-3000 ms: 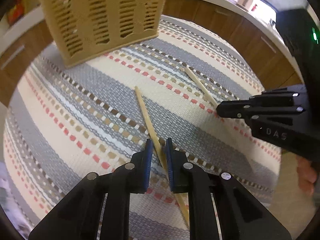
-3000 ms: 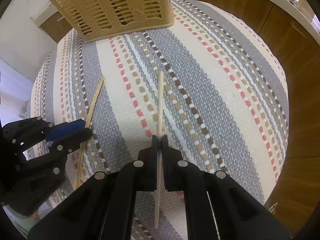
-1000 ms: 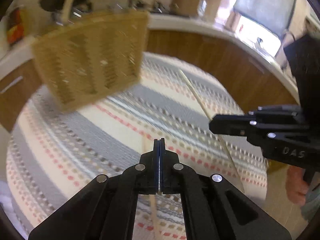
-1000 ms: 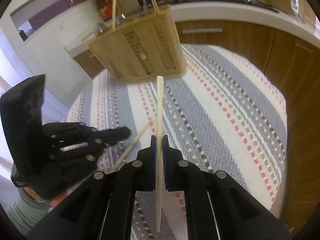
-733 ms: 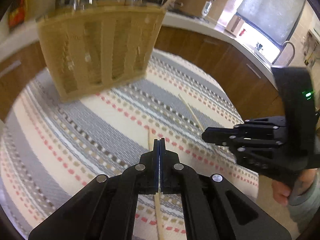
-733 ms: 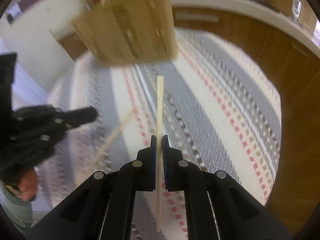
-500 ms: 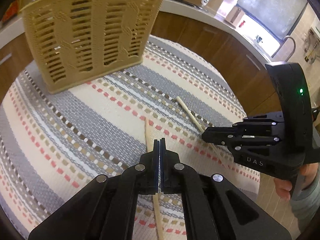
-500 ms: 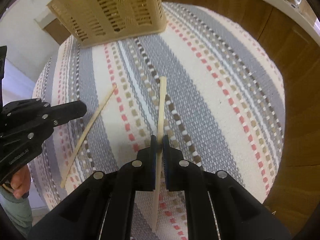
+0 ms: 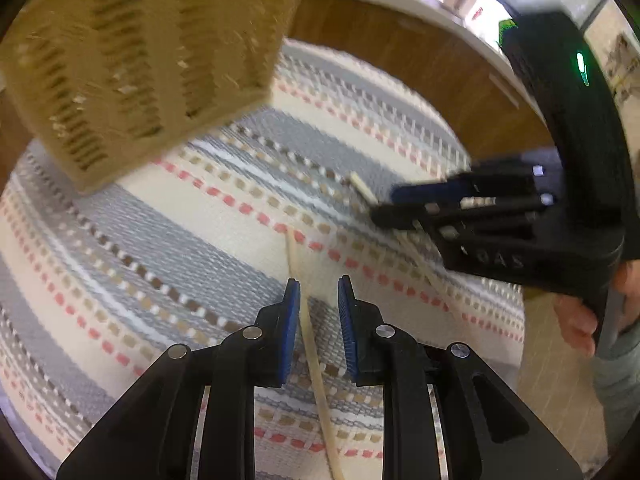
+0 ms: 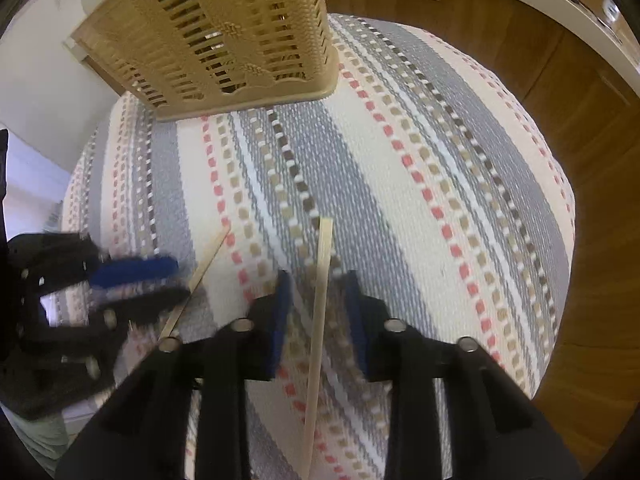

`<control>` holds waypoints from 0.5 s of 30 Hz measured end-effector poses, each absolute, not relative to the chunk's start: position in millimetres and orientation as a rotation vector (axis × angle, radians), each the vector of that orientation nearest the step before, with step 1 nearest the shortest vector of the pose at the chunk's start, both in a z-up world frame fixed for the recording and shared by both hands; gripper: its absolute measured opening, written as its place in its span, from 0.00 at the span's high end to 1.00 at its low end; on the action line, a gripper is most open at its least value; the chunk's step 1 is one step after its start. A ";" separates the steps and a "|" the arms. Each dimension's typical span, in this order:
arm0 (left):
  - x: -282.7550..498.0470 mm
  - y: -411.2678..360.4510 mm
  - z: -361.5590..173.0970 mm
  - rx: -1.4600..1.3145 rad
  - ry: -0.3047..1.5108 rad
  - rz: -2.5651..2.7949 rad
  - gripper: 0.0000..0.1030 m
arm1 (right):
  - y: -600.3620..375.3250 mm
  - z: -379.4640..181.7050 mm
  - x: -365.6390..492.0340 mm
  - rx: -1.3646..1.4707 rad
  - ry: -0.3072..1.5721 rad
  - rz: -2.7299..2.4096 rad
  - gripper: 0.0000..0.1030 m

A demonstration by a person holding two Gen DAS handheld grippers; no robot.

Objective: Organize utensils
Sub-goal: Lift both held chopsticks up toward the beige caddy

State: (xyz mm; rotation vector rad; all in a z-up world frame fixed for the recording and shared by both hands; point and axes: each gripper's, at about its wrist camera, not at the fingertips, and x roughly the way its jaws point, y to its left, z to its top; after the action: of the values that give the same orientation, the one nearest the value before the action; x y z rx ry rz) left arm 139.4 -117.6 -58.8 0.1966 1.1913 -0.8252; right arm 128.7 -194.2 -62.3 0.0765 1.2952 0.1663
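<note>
- Chopsticks are laid flat on the striped woven grey, cream and red-dashed table mat [image 10: 440, 168], well short of the tan slotted plastic utensil basket [image 10: 224, 36] that stands upright at the mat's far edge; the basket is judged to be where they belong.
- Left gripper [image 9: 318, 300] is held low over the mat and pointed toward the basket; its blue-padded jaws are parted a little, and the pale wooden chopstick on the left [image 9: 310, 328] is straddled loosely, nearer the left pad, with nothing clamped.
- Right gripper [image 10: 318, 292] is likewise held low and aimed at the basket, jaws moderately apart, and the second pale wooden chopstick [image 10: 322, 280] is seen lying between the pads, apparently untouched.
- Both sticks are judged to be resting on the cloth rather than gripped, so that the basket remains to be loaded.
- Motion blur is seen in both views, so fine contact cannot be told.
</note>
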 end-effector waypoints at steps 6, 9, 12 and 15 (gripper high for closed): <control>150.7 -142.5 -65.2 0.294 1.217 -0.768 0.82 | -190.8 -63.5 139.7 0.029 1.293 0.163 0.95; 155.5 -152.0 -65.9 0.346 1.209 -0.743 0.96 | -199.6 -61.0 140.6 0.051 1.264 0.180 0.95; 160.3 -151.2 -65.2 0.328 1.207 -0.743 0.96 | -207.4 -52.9 134.5 0.063 1.233 0.202 0.95; 155.8 -134.8 -55.8 0.293 1.129 -0.724 0.96 | -216.2 -30.9 119.2 0.066 1.169 0.217 0.95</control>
State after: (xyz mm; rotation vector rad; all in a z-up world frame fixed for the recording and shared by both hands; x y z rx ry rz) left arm 155.8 -134.8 -55.8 0.2930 1.1286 -0.7242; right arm 119.2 -216.2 -30.9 0.0664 1.1689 0.2165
